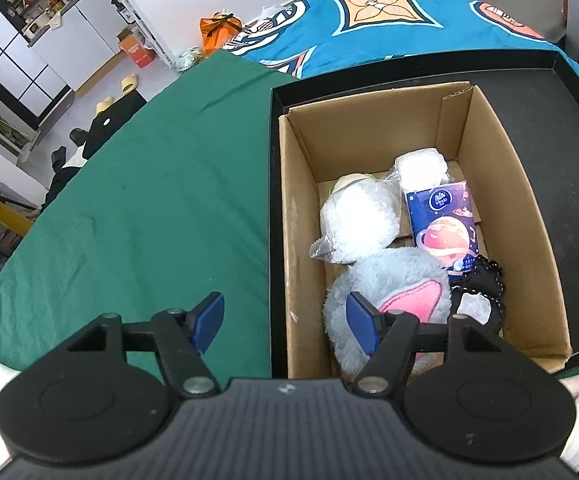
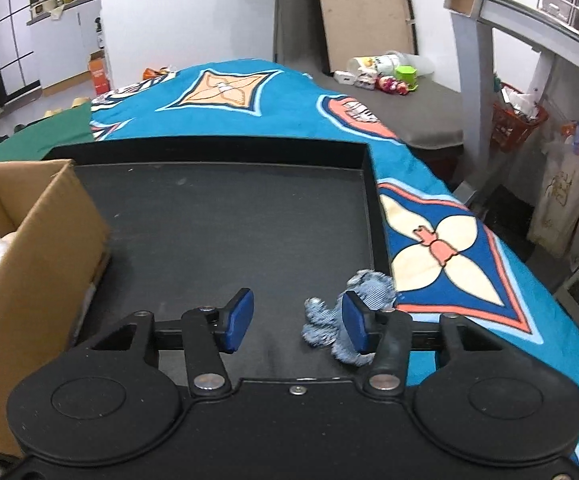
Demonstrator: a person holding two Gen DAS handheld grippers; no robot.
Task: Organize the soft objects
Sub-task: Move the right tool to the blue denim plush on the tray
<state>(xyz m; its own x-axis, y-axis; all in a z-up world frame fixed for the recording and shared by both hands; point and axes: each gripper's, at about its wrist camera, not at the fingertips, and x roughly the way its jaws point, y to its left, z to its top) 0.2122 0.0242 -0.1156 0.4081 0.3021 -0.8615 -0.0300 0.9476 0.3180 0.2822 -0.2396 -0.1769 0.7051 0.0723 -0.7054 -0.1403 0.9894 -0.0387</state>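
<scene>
One soft thing looks left to sort, going by how things lie. Starting on the left, there's the green cloth (image 1: pixel 129 200) spread over the tabletop, and the left tongs (image 1: pixel 285 322) hang above it near the box edge, spread wide with nothing between them. Next over is the cardboard box (image 1: pixel 297 208) sitting in the black tray (image 2: pixel 229 216), and it's already pretty stuffed: a white fluffy thing in a plastic bag (image 1: pixel 355 220), another bagged white bundle (image 1: pixel 421 168) behind it, a tissue pack (image 1: pixel 445 224) with a planet print, a grey plush (image 1: pixel 393 276) with a pink ear, and some black beaded fabric piece (image 1: pixel 481 284) tucked in the near right corner. Further right, on the tray floor near its right rim, lies a frayed denim scrap (image 2: pixel 353 304), well apart from the box. The right tongs (image 2: pixel 297 322) are wide open too, gripping nothing, and the scrap sits just past the right finger rather than between the two. So I'd say we're at the reach-for-the-last-item step. Next move probably means shifting the right tongs a bit rightward and down so the denim lands between the pads, pinching it, then carrying it left into the box. It's floppy, so grab the bunched middle.
</scene>
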